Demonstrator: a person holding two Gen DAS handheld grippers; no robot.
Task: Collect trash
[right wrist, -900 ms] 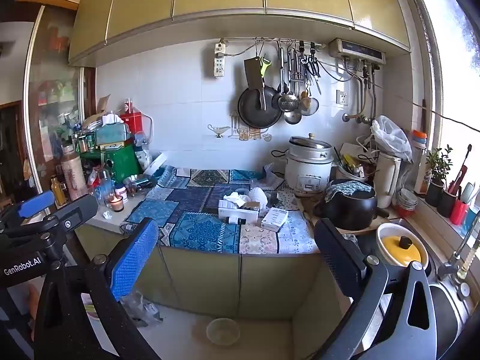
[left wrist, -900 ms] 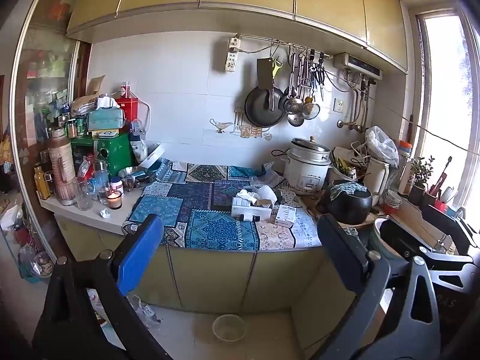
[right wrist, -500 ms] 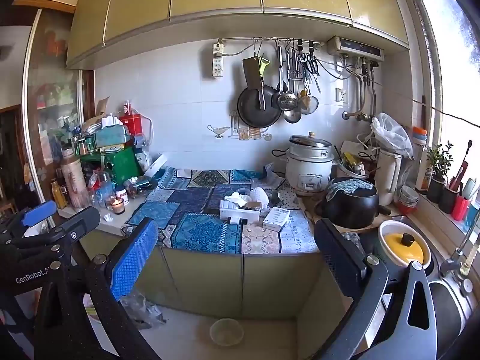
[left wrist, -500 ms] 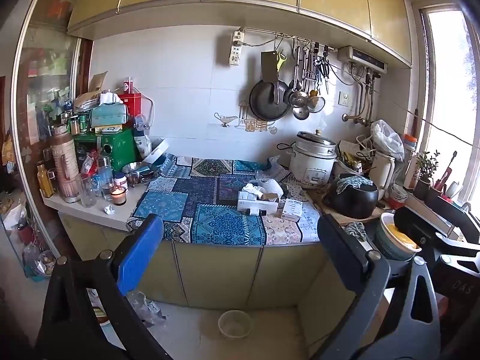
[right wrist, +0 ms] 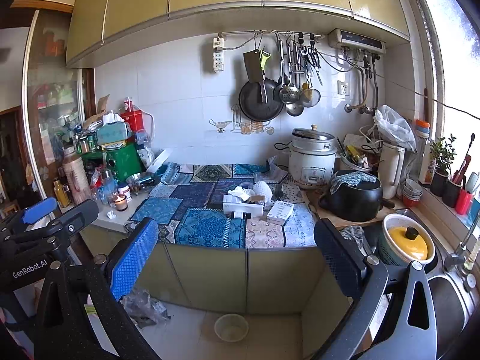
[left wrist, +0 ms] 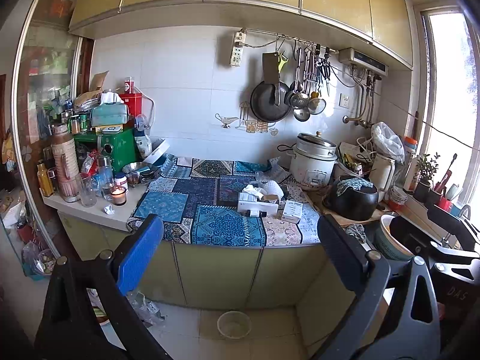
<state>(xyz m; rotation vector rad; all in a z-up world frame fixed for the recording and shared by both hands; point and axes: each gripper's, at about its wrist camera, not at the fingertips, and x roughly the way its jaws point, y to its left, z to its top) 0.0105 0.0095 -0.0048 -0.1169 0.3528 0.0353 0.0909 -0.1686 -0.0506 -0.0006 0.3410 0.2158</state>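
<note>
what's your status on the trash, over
Left gripper and right gripper open, empty. Small crumpled white paper wad untouched beside lit glass candle.

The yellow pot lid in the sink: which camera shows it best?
The right wrist view: the yellow pot lid with its black knob shows whole inside a green strainer. In the left wrist view the other gripper covers nearly all of it.

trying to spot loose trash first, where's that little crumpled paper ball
The crumpled paper ball lies on the bare white counter at the left in both views, just in front of the lit candle and left of the patterned cloth.
</note>
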